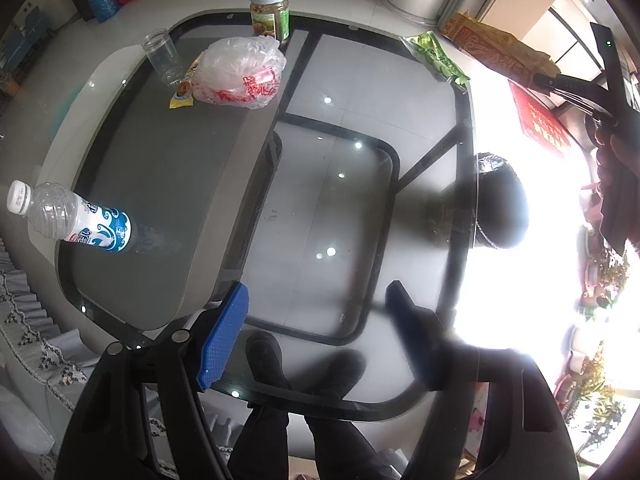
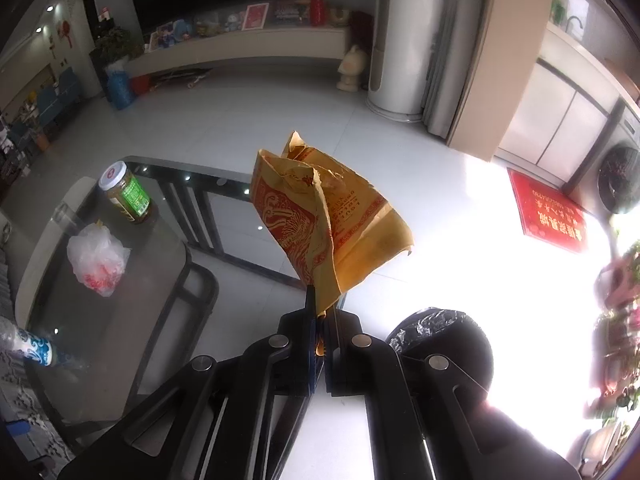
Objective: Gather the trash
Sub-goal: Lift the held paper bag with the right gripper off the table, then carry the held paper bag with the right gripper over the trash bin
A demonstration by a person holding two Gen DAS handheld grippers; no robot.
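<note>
My right gripper (image 2: 320, 312) is shut on the lower edge of a crumpled yellow-and-red paper bag (image 2: 320, 216), held up in the air beside the glass table (image 2: 132, 300). The same paper bag (image 1: 500, 48) and the right gripper (image 1: 540, 78) show at the upper right of the left wrist view. A black-lined trash bin (image 2: 444, 340) stands on the floor just right of the right gripper; the bin (image 1: 500, 204) sits past the table's right edge. My left gripper (image 1: 318, 304) hangs open over the glass table (image 1: 168, 184), nothing between its blue pads (image 1: 224, 340).
On the table lie a white plastic bag (image 1: 240, 72), a yellow wrapper (image 1: 182, 94), an empty clear jar (image 1: 162, 56), a green-labelled jar (image 1: 270, 14), a green packet (image 1: 436, 58) and a water bottle (image 1: 76, 220). A person's shoes (image 1: 264, 360) show through the glass.
</note>
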